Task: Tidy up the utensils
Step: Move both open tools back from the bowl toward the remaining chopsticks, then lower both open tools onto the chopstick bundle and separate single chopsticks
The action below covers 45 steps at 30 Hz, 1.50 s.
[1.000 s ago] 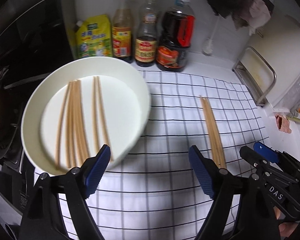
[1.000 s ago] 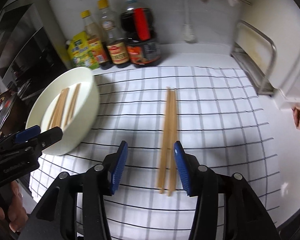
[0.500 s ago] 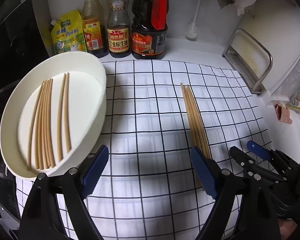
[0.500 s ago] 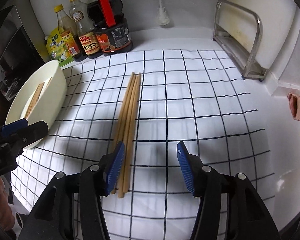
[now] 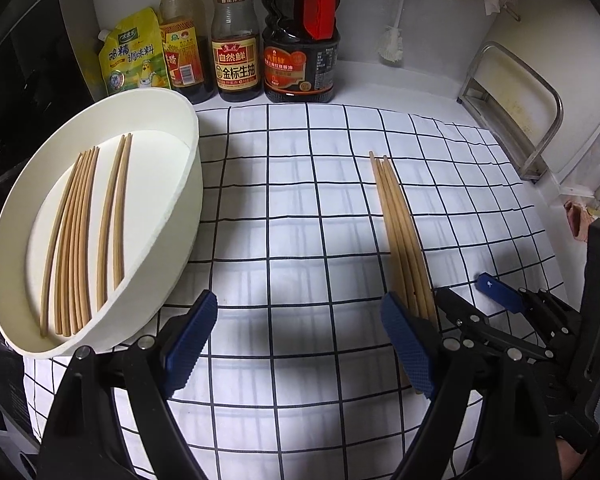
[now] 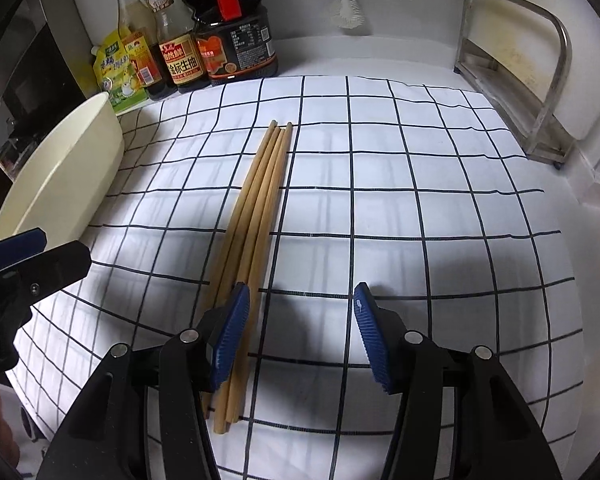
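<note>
- On the checked cloth, the loose chopsticks are lying lengthwise, away from me.
- Right gripper is hovering nearest, jaws wide and empty, left pad overlapping them.
- Left gripper is waiting open beside the white bowl.

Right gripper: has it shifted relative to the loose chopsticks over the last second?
Yes. The right gripper moved rightward: a second ago the chopsticks lay between its open jaws; now they pass under its left finger.
</note>
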### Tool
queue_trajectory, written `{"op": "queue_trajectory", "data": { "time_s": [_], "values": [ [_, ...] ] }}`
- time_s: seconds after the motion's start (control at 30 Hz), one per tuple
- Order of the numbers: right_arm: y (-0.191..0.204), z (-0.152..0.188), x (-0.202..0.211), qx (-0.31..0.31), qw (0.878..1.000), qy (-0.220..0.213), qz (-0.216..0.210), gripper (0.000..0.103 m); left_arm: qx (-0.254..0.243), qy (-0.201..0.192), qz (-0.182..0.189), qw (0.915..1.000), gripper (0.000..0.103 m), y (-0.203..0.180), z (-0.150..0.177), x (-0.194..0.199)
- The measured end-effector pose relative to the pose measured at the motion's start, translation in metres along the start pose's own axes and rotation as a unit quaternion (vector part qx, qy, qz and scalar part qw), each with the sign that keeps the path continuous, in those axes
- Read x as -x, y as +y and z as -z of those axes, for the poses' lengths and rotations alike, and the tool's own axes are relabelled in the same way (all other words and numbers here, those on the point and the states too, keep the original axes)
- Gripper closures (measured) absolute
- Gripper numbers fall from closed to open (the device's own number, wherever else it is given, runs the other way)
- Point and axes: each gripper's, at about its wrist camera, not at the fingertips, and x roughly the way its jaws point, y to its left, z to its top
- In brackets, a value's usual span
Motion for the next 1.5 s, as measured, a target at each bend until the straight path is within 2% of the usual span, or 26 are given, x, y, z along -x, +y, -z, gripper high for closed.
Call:
{"op": "queue_trajectory", "data": {
  "time_s": [0.5, 1.0, 1.3, 1.5],
  "values": [
    [0.010, 0.001, -0.007, 0.025, 1.000, 0.003, 0.006, 0.051, 0.005, 0.005, -0.002, 1.0000, 0.021, 0.002, 0.002, -0.005],
    [-0.019, 0.001, -0.005, 0.006, 1.000, -0.007, 0.015, 0.051, -0.006, 0.015, 0.027, 0.9995, 0.021, -0.024, 0.003, -0.026],
    [-0.045, 0.003, 0.000, -0.013, 0.999, -0.012, 0.028, 0.051, -0.013, 0.025, 0.026, 0.9993, 0.021, -0.037, 0.003, -0.044],
    [-0.045, 0.005, 0.001, -0.005, 1.000, -0.017, 0.022, 0.051, -0.014, 0.028, 0.018, 0.9993, 0.021, -0.038, 0.004, -0.054]
  ]
}}
